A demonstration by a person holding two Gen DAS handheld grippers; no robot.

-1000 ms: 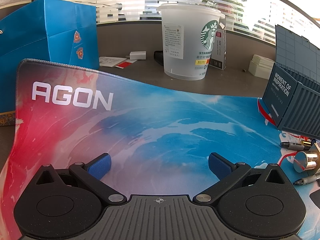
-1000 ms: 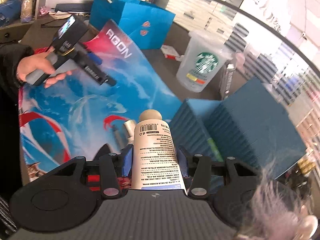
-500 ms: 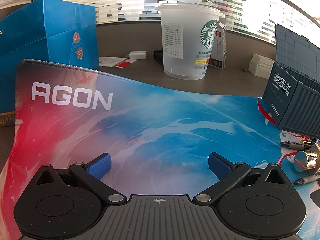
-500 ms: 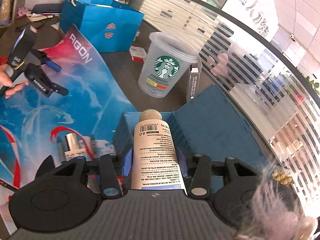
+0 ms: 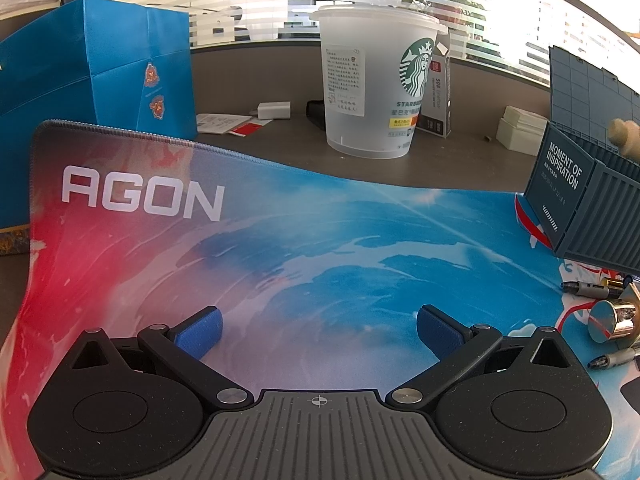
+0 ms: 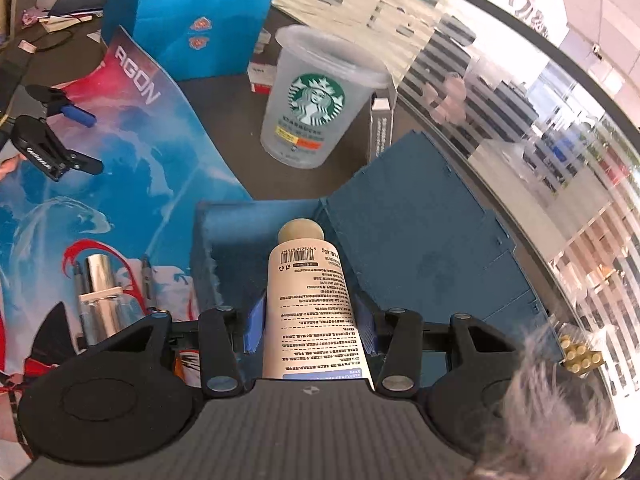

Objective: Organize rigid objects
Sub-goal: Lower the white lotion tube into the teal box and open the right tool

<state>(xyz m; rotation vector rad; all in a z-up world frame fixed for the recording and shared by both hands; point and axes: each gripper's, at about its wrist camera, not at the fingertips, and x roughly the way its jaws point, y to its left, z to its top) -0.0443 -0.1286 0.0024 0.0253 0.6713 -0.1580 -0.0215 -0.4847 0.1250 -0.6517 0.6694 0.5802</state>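
Observation:
My right gripper (image 6: 310,320) is shut on a white cream tube (image 6: 312,300) with a beige cap that points away from me. The tube hangs over the open blue container box (image 6: 240,232), whose lid (image 6: 420,240) stands tilted back on the right. In the left wrist view the tube's cap (image 5: 622,136) shows above the same box (image 5: 576,204) at the right edge. My left gripper (image 5: 319,330) is open, with nothing between its blue pads, low over the AGON mouse mat (image 5: 280,240). It also appears at far left in the right wrist view, left gripper (image 6: 60,136).
A Starbucks cup (image 5: 376,92) and a small carton (image 5: 438,92) stand behind the mat, with a blue paper bag (image 5: 92,76) at the left. Pens and a shiny metal cylinder (image 6: 100,280) lie on the mat beside the box. A yellow brick (image 6: 580,356) lies right of the lid.
My right gripper carried the tube to the right, from above the mat's edge to over the open box. The cap has come into the left wrist view. The left gripper stayed still.

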